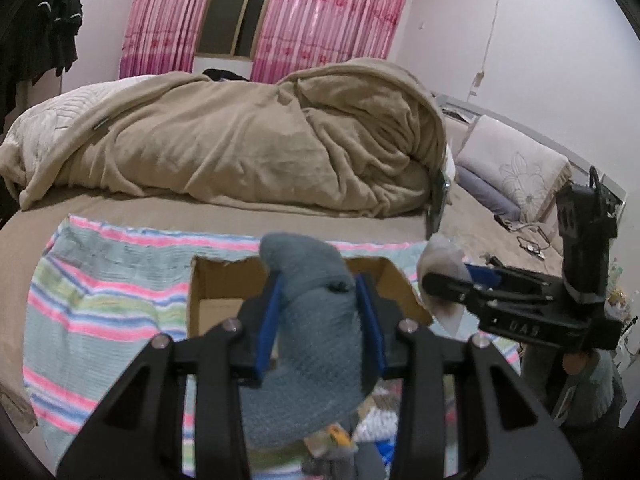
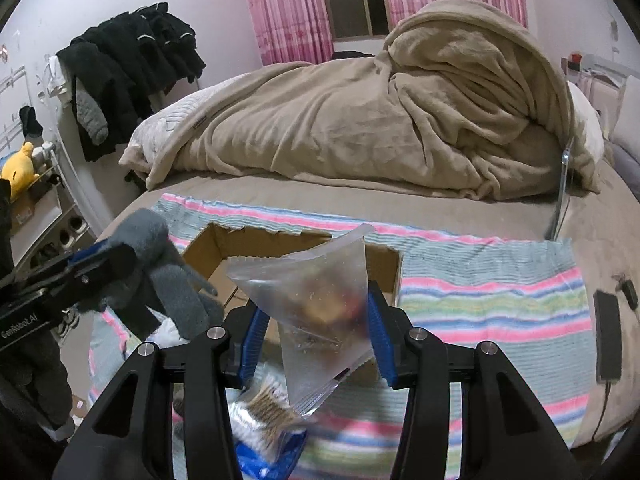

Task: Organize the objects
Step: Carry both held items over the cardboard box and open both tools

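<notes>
A grey knitted glove [image 1: 308,340] hangs between the blue pads of my left gripper [image 1: 320,292], which is shut on it above the bed. The right wrist view shows the same glove [image 2: 176,292] in the left gripper [image 2: 120,256] at the left. My right gripper [image 2: 316,308] is shut on a clear zip bag [image 2: 320,280] with brownish bits inside. In the left wrist view that gripper [image 1: 444,280] and its bag [image 1: 438,254] are at the right. An open cardboard box [image 2: 208,248] sits just beyond both grippers on a striped cloth [image 2: 480,292].
A beige blanket [image 2: 360,128] is heaped across the far bed, with pillows [image 1: 516,168] at the right. A black phone [image 2: 608,332] lies on the sheet at the right. A packet of cotton swabs [image 2: 268,404] lies under the right gripper. Dark clothes [image 2: 128,64] hang at the left.
</notes>
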The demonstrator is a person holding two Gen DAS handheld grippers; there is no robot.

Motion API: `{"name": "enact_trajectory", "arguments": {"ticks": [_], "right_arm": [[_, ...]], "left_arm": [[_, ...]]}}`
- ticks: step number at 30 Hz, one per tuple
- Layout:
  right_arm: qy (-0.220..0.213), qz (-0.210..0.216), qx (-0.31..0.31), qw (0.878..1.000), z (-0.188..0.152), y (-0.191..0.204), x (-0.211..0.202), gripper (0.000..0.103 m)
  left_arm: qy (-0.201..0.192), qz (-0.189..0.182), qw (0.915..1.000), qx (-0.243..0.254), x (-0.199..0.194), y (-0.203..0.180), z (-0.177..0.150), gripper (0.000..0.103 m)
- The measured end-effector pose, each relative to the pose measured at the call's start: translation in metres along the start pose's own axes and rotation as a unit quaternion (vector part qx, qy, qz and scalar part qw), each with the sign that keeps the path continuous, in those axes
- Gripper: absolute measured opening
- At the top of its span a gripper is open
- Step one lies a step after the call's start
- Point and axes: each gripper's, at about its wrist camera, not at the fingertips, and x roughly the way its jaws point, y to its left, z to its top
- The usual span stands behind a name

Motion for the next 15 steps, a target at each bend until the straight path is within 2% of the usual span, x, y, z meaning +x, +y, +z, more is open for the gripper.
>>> {"name": "enact_trajectory", "arguments": {"ticks": [15], "right_arm": [[0.049,0.001,-0.007,0.999,0.000,-0.010,0.067,0.049]], "left_arm": [[0.057,0.006,0.9981,-0.021,0.087,0.024,-0.004,0.038]]}}
